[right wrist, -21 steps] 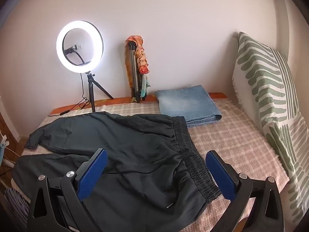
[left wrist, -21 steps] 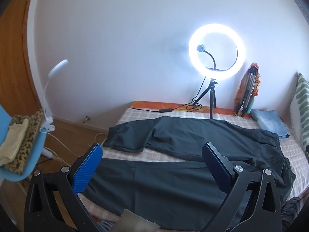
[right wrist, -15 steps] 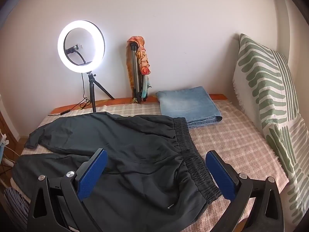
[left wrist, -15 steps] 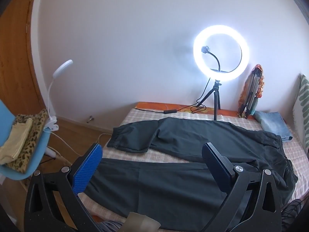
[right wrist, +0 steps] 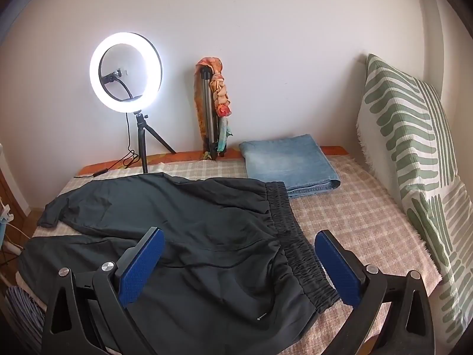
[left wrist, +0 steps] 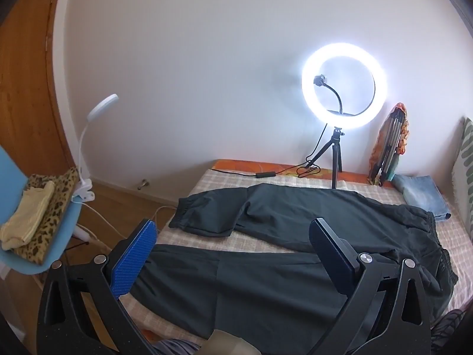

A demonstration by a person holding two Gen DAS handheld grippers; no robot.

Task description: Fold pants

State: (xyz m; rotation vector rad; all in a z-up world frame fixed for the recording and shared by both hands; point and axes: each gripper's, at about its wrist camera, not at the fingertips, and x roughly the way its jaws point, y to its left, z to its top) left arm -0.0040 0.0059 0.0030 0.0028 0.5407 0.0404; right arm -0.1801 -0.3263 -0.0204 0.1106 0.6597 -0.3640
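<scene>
Pants (right wrist: 189,236) lie spread flat on the checked bed (right wrist: 369,216), legs apart toward the ring light, ready for folding; left gripper (left wrist: 233,254) and right gripper (right wrist: 236,266) hover above, jaws wide, holding nothing

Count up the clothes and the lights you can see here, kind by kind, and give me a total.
Dark pants, spread on the bed: 1
Folded jeans, beside the waistband: 1
Folded clothes on the blue chair: 2, a leopard-print piece and a cream one on top
Ring light, lit: 1
Clip lamp, white: 1
Total: 6
</scene>
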